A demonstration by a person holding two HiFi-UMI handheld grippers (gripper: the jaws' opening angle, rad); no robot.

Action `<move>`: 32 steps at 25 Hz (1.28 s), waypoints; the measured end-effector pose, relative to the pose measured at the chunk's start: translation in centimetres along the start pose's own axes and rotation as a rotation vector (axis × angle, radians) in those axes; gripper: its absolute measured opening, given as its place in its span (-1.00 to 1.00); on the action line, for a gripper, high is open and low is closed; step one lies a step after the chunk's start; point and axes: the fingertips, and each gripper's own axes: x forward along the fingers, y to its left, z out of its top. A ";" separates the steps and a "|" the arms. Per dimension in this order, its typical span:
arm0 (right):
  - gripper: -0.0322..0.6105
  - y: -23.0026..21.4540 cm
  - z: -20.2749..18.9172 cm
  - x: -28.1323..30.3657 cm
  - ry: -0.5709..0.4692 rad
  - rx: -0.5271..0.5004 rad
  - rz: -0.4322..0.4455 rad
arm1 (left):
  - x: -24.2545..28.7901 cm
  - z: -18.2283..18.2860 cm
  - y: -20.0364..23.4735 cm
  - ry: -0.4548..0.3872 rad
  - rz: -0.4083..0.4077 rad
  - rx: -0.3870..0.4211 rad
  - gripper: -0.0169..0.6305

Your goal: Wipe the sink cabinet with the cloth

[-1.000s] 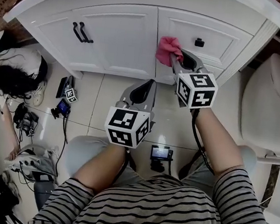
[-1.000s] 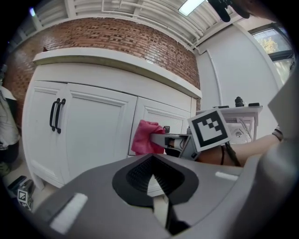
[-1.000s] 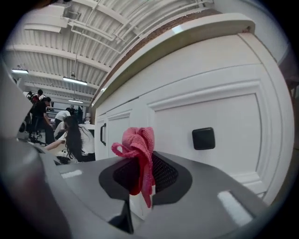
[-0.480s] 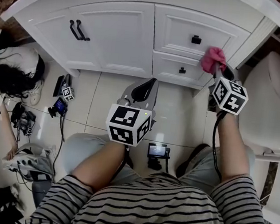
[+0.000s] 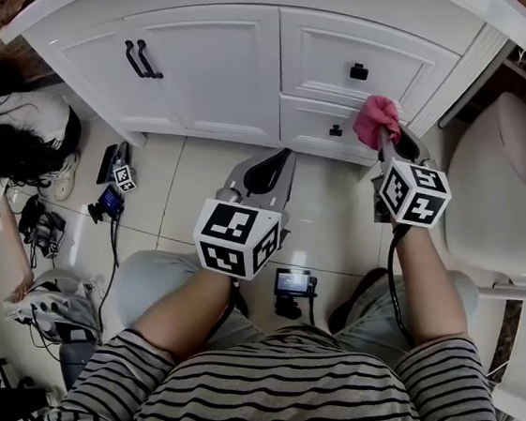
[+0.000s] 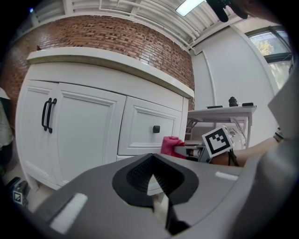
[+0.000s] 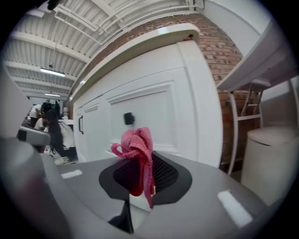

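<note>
On the left the white sink cabinet (image 5: pixel 213 67) shows a pair of doors with black handles (image 5: pixel 139 57), and loose gear (image 5: pixel 119 188) lies on the tiled floor below them; the left gripper (image 5: pixel 270 163) hangs over the tiles in front of the doors, well clear of the wood, its jaws pressed together with nothing between them; further right come two drawers, the upper with a black knob (image 5: pixel 358 71); the pink cloth (image 5: pixel 375 119) sits bunched at the right end of the lower drawer, just beside the cabinet's corner post, clenched in the right gripper (image 5: pixel 382 139), whose own view shows the jaws closed on a fold of it; whether the cloth presses on the paint or hovers just off it is not clear; a white bin (image 5: pixel 506 185) stands at the far right. This looks like the wiping step, at the cabinet's right end; the next stroke calls for flat, steady pressure, and care to steer round the knobs.
</note>
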 end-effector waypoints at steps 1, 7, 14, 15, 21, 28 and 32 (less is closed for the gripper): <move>-0.71 2.4 -0.3 1.1 0.001 -0.011 0.053 | -0.1 0.0 0.2 -0.003 0.002 -0.004 -0.94; -0.71 13.9 -1.2 7.6 -0.015 -0.090 0.273 | -0.7 0.0 2.3 -0.011 0.039 -0.033 -0.94; -0.71 11.3 -2.2 10.1 0.012 -0.144 0.184 | -0.4 0.0 2.9 -0.015 0.038 -0.045 -0.94; -0.71 9.7 -2.4 9.8 0.016 -0.142 0.161 | -0.3 0.0 2.7 -0.015 0.035 -0.044 -0.94; -0.70 0.0 -4.2 5.9 0.044 -0.120 -0.005 | 0.3 -0.5 1.7 0.004 0.014 -0.037 -0.94; -0.70 -9.2 -5.3 1.9 0.068 -0.048 -0.199 | 0.7 -1.2 0.5 0.027 0.005 -0.006 -0.94; -0.70 -5.6 -4.4 1.8 0.041 -0.041 -0.123 | 0.3 -1.2 0.6 0.027 0.005 -0.015 -0.94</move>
